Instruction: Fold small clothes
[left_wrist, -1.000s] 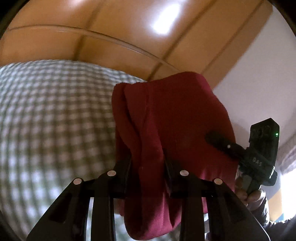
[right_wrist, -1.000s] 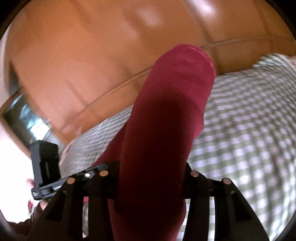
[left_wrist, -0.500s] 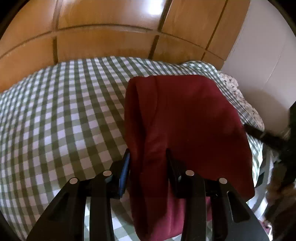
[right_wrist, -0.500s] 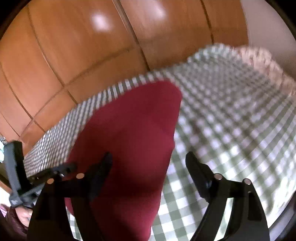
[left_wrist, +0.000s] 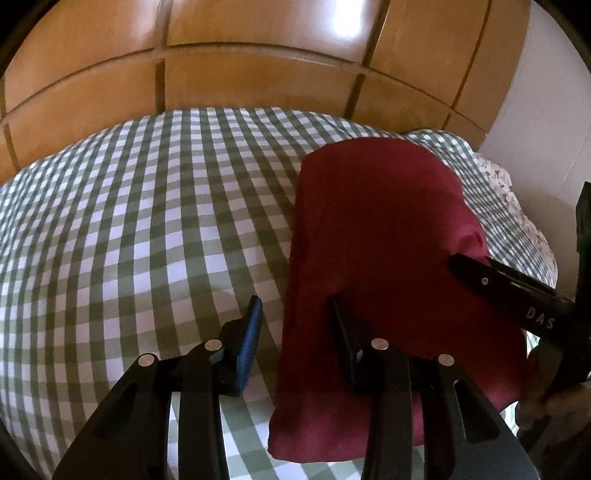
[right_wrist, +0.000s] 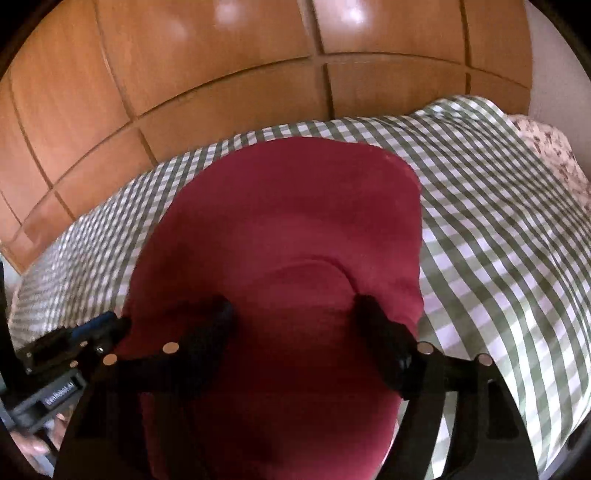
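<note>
A dark red garment (left_wrist: 373, 236) lies folded flat on the green-and-white checked bed cover (left_wrist: 147, 229). My left gripper (left_wrist: 295, 314) is open at the garment's near left edge, its left finger over the cover and its right finger on the cloth. In the right wrist view the garment (right_wrist: 288, 229) fills the middle, and my right gripper (right_wrist: 295, 314) is open just above its near part, holding nothing. The right gripper also shows at the right edge of the left wrist view (left_wrist: 498, 280).
Orange wooden panels (left_wrist: 258, 66) rise behind the bed. A floral pillow (right_wrist: 550, 155) lies at the far right corner next to a white wall (left_wrist: 546, 92). The checked cover stretches out to the left of the garment.
The garment was lowered from the air onto the bed and laid flat. Both grippers opened and let go of it.
</note>
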